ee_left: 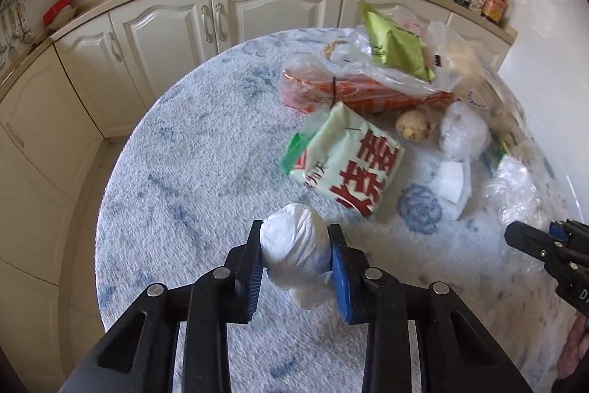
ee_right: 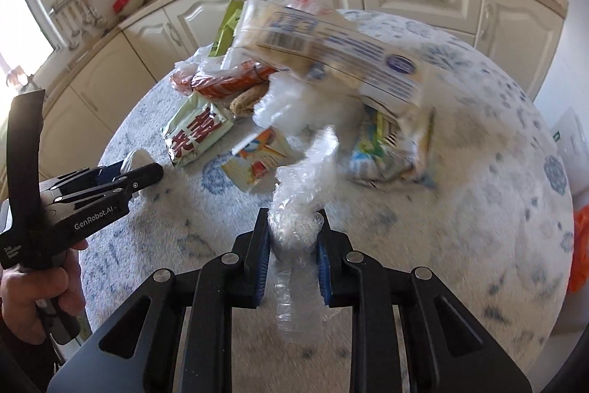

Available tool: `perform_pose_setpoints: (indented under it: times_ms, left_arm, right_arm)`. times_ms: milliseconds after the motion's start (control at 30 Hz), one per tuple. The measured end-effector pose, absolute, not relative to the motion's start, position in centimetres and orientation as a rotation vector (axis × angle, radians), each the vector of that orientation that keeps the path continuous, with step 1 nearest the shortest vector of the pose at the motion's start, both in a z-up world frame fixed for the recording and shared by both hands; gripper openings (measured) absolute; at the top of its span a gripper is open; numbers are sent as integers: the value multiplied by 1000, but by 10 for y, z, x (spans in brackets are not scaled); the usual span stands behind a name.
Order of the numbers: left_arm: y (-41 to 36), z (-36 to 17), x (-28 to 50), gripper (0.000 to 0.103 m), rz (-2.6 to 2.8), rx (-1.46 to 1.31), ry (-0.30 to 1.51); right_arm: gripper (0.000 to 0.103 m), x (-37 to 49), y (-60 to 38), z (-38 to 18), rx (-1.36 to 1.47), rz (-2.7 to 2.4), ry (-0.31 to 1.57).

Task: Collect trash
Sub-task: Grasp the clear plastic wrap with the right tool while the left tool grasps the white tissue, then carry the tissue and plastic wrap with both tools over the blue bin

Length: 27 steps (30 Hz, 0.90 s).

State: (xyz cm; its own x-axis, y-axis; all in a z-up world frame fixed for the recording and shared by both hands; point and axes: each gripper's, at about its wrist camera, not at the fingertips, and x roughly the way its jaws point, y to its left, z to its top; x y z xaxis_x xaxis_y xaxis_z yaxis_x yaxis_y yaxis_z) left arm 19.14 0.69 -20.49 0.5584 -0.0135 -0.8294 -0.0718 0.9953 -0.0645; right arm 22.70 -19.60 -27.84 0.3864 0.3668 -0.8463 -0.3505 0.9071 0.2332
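My left gripper (ee_left: 296, 251) is shut on a crumpled white wad of paper or plastic (ee_left: 294, 245), low over the round blue-and-white table (ee_left: 191, 172); both blue pads press its sides. The same gripper (ee_right: 141, 168) shows at the left of the right wrist view with the white wad (ee_right: 134, 159) at its tip. My right gripper (ee_right: 296, 231) is shut on a crumpled clear plastic wrap (ee_right: 298, 205), which trails up and down between the fingers. Its tip (ee_left: 533, 238) shows at the right edge of the left wrist view.
Groceries crowd the far half of the table: a green-and-white packet with red characters (ee_left: 342, 161), an orange-red bag (ee_left: 360, 91), a green pouch (ee_left: 394, 43), ginger (ee_left: 412, 127), a knotted white bag (ee_left: 464, 131), a long blue-printed packet (ee_right: 331, 54). Kitchen cabinets (ee_left: 184, 24) stand behind.
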Motion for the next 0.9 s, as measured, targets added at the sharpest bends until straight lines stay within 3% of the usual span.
perform_pose_setpoints:
  times_ms: [533, 900]
  left_arm:
    - [-57, -142, 146, 28, -113, -60, 877]
    - [-165, -85, 145, 28, -356, 14, 741]
  right_arm:
    - [21, 197, -257, -236, 130, 395, 941]
    - [21, 164, -380, -176, 254, 192, 763]
